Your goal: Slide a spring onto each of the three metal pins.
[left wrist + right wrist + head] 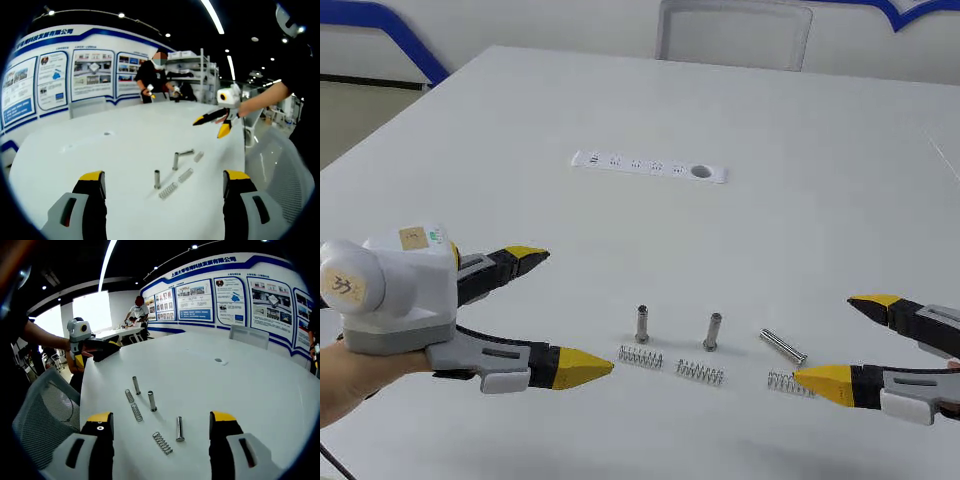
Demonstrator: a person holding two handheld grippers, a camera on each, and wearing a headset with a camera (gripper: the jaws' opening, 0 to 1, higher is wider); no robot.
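white table [770, 130] bears 3 pins [712, 331], 3 springs [700, 373], power strip [648, 166]; poster wall [225, 290] beyond; left gripper [577, 310], right gripper [823, 337] spread.

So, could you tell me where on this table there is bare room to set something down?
The table is bare between the power strip and the pins, and beyond the strip towards the chair. It is crowded in front, where pins and springs lie between the left hand-held gripper and right hand-held gripper.
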